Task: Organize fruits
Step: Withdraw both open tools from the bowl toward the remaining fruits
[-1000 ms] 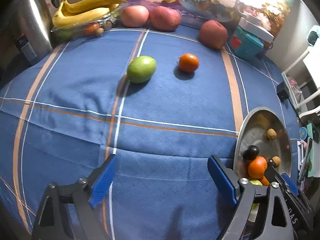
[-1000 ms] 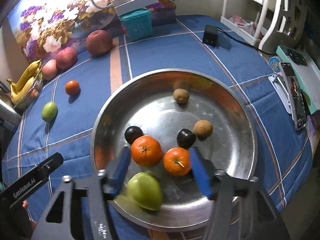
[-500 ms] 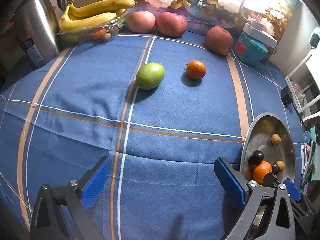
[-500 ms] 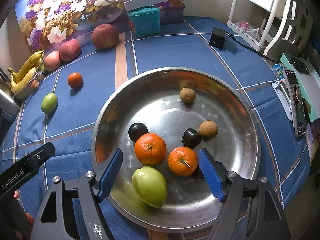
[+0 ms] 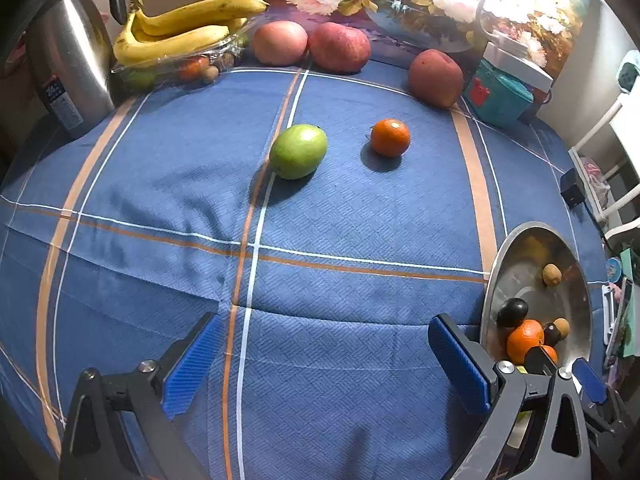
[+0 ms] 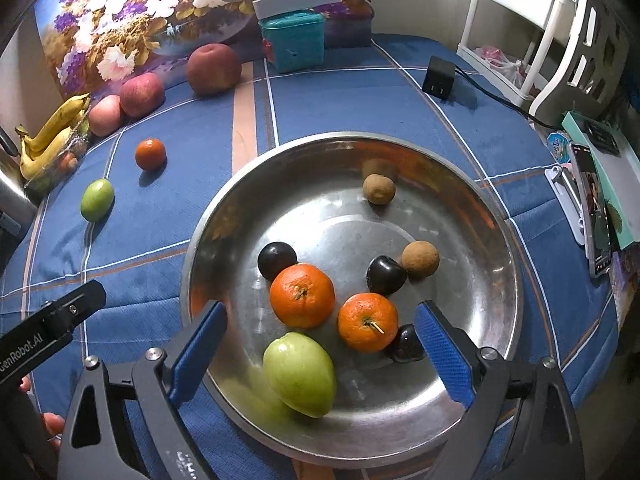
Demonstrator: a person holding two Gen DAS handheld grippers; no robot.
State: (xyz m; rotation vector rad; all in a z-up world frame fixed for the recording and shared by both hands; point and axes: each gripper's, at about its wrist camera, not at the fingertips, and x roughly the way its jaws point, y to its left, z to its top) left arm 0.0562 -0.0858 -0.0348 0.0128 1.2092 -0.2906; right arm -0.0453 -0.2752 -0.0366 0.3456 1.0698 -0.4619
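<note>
My right gripper (image 6: 320,344) hangs over the near side of the steel bowl (image 6: 500,240), its jaws opening. Two oranges (image 6: 303,295) and a green mango (image 6: 300,374) lie in the bowl between the pads, touched by neither. Dark plums (image 6: 277,260) and small brown fruits (image 6: 420,259) also lie in the bowl. My left gripper (image 5: 324,360) stands open over bare blue cloth with nothing between its fingers. Farther back on the cloth lie a second green mango (image 5: 298,152) and a loose orange (image 5: 390,137).
Along the back edge stand a steel kettle (image 5: 68,60), bananas (image 5: 180,28) on a plastic tray, three red apples (image 5: 339,46) and a teal box (image 5: 500,94). A black charger (image 6: 439,78) and a phone (image 6: 596,216) lie right of the bowl.
The right jaws have spread wide, away from the two oranges they stood close around. The left jaws widened a little. No fruit has moved.
</note>
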